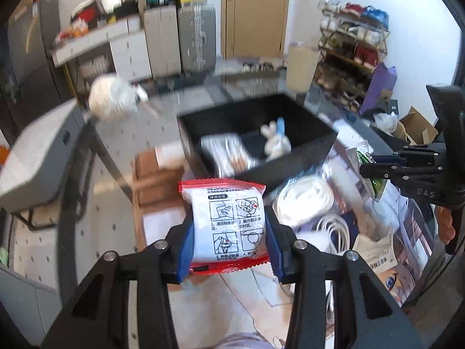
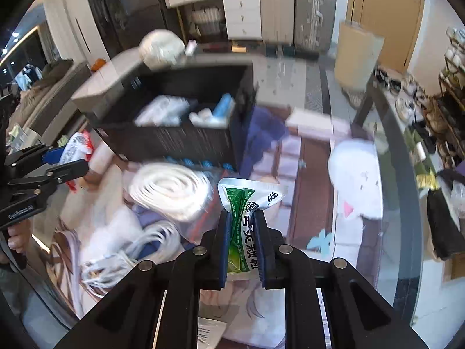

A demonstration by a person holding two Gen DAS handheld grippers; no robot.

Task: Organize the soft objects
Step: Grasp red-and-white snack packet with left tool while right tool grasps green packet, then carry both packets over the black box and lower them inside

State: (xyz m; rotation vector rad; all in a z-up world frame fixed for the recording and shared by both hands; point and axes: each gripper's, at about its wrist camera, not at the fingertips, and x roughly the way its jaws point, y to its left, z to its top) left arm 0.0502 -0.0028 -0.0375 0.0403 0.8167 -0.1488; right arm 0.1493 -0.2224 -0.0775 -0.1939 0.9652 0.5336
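My left gripper (image 1: 229, 229) is shut on a red-and-white packet (image 1: 225, 221) printed with instruction drawings, held above the table's near edge. My right gripper (image 2: 242, 244) is shut on a green-and-white sachet (image 2: 247, 203); it also shows at the right of the left wrist view (image 1: 375, 168). A black bin (image 1: 261, 133) on the table holds a white plush toy (image 1: 274, 142) and a clear packet (image 1: 223, 151); in the right wrist view the bin (image 2: 174, 139) stands ahead. The left gripper appears at the left edge there (image 2: 66, 160).
A bagged white coiled roll (image 2: 171, 189) and a white cable bundle (image 2: 139, 244) lie on the printed table cloth (image 2: 238, 317). A white plush (image 2: 357, 180) lies at the right. A white ball-shaped object (image 1: 112, 99) sits beyond the bin. Suitcases (image 1: 196, 37) and a shoe rack (image 1: 351, 52) stand behind.
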